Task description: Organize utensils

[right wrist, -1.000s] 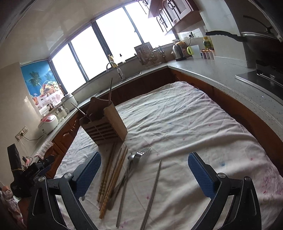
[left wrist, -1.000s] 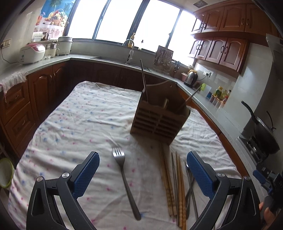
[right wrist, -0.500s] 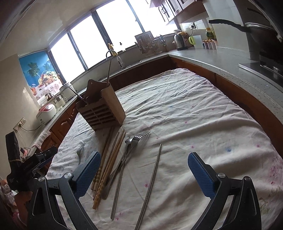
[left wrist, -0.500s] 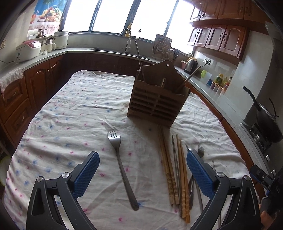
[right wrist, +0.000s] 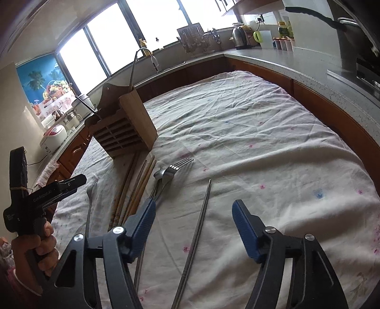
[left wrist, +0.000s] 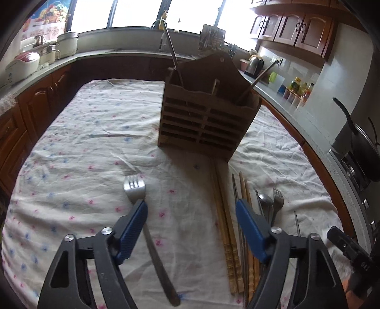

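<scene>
Your left tongs (left wrist: pixel 190 209): half-wide, jaws just closing, a fork (left wrist: pixel 147 228) lying unpinched beside the left pad. Right tongs (right wrist: pixel 193 214): likewise narrowing over one steel chopstick (right wrist: pixel 198 221) (not gripped). At 12 o'clock on the tabletop (left wrist: pixel 83 147): wooden caddy (left wrist: pixel 204 121), bamboo chopsticks (left wrist: pixel 228 237) before it.

Kitchen, daylight blown out through wide dark-framed windows (left wrist: pixel 137 12). Grey stone countertop (right wrist: pixel 296 61) wraps the room over dark reddish-brown wooden base cabinets (left wrist: pixel 30 107); matching wall cabinets (left wrist: pixel 294 28) upper right. Table under a wrinkled white cloth with pink and blue specks (right wrist: pixel 249 123). Tropical fruit poster (right wrist: pixel 45 83) left of windows, white tiled wall (left wrist: pixel 342 61) right.
</scene>
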A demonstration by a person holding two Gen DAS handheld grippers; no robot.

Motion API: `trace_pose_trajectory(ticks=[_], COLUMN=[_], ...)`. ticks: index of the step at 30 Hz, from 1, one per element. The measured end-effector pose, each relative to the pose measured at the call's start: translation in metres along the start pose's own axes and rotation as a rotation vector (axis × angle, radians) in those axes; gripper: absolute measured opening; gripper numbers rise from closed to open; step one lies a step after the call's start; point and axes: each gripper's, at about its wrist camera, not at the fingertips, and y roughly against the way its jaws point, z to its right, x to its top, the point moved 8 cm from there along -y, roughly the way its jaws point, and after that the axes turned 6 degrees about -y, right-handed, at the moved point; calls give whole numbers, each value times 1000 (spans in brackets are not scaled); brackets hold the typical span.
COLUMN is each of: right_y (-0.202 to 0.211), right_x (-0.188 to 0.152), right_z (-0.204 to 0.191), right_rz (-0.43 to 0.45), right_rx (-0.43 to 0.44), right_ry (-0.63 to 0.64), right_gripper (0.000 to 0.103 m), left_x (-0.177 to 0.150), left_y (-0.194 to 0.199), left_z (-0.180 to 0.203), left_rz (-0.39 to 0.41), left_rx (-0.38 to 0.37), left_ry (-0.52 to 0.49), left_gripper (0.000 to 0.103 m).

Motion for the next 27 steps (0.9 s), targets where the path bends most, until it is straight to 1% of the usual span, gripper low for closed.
trace_pose_trajectory(ticks=[1,5,9,10,13,17,18,19,21,22,24,26,27], right_y=[-4,-18,-29,-31,-35,-40,-42,-44,-46,-47,-47,-47,-47], right_x=[-1,-2,0,0,0,0,0,0,1,1,1,0,-1], right_z=[0,5,10,11,12,11,11,10,9,9,8,8,8], right_rz=[-10,-43,-68,-73,-83,-96,-100,-104,-103,-103,-106,-110,-115], right_rx=[-4,-36,-56,-61,-60,-63,-62,-64,-70,-73,-75,-76,-71], right_ry=[4,13,0,-1,-4,1,1,2,10,15,21,25,26], right_gripper=[58,48,38,35,35,34,32,29,27,26,24,15,12], left_x=[3,16,32,35,44,46,45,44,45,45,41,32,28], left_y=[-6,-33,-65,-73,-100,-131,-138,-144,-149,-151,-153,-149,-146], left_z=[1,8,16,17,17,20,21,23,26,29,34,40,41], left_rz=[-12,-50,-81,-90,-117,-162,-173,-182,-173,-174,-183,-184,-185], left_rx=[0,5,-2,1,14,15,18,16,30,35,38,26,17], left_ry=[-5,-37,-65,-70,-77,-87,-95,-102,-134,-152,-188,-221,-228], left_gripper=[71,64,54,48,38,31,27,25,22,16,8,7,6])
